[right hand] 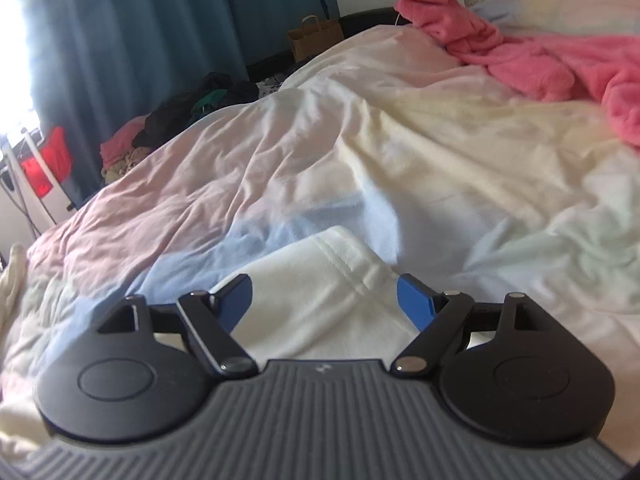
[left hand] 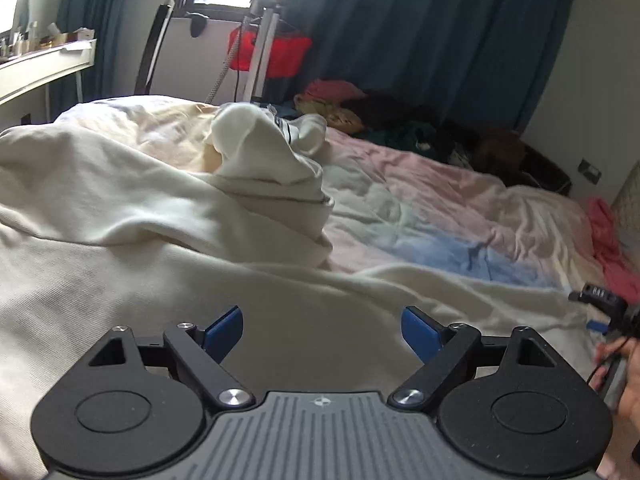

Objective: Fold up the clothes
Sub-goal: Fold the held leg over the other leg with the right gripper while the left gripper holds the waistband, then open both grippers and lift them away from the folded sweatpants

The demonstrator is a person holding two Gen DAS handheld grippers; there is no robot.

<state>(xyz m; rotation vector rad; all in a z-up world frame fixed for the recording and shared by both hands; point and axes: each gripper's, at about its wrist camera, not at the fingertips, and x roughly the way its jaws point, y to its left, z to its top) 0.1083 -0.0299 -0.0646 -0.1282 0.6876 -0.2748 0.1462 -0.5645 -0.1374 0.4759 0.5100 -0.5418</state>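
Observation:
A cream garment lies spread and rumpled across the bed, with a bunched sleeve or hood rising in the middle of the left wrist view. My left gripper hovers just above its flat near part, open, nothing between the blue pads. In the right wrist view my right gripper is open over a hemmed corner of the cream garment, its pads either side of the cloth without pinching it. The right gripper also shows at the right edge of the left wrist view, held by a hand.
The bed has a pastel pink, blue and yellow duvet. A pink fleece garment lies near the headboard. A dark pile of clothes sits at the far side. A red item on a stand, blue curtains and a desk lie beyond.

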